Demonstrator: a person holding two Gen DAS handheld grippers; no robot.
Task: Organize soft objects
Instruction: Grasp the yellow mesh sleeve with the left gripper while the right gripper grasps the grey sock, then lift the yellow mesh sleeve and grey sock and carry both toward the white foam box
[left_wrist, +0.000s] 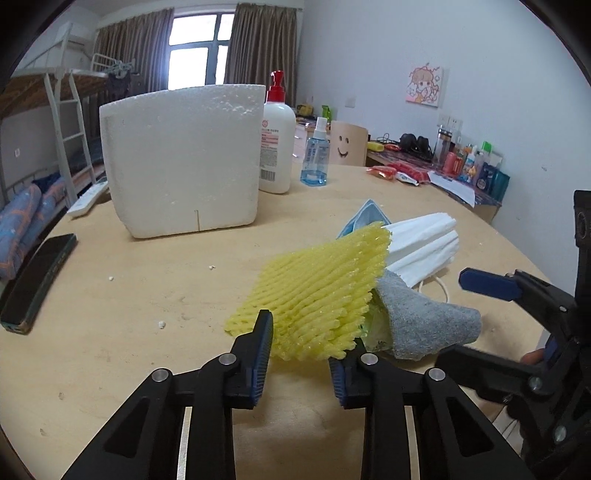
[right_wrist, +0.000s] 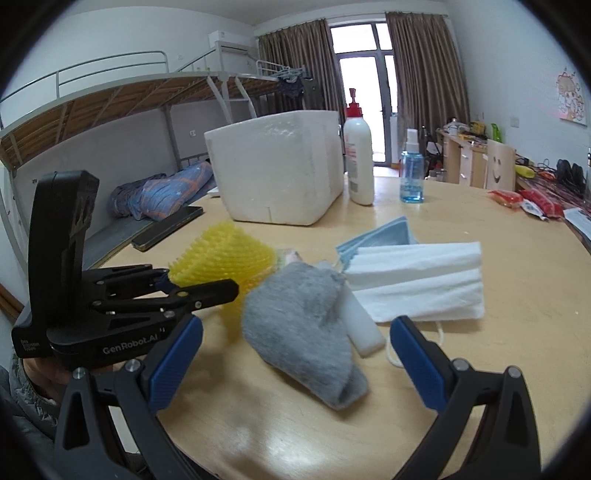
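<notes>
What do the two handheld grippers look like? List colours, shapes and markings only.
Both the left gripper and the right gripper have black angular linkage arms with silver round pivot pins and blue ribbed finger pads. The left one's black body carries white "GenRobot.AI" lettering. No cables show.

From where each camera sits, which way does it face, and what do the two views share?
Left wrist: sits on the left gripper, faces across the table to the foam box; its open fingers flank the near edge of the yellow net; the right gripper shows at right.
Right wrist: sits on the right gripper, faces the grey sock between its open fingers; the left gripper shows at left by the net.
Shared: net, sock, white mask, box, both bottles.
</notes>
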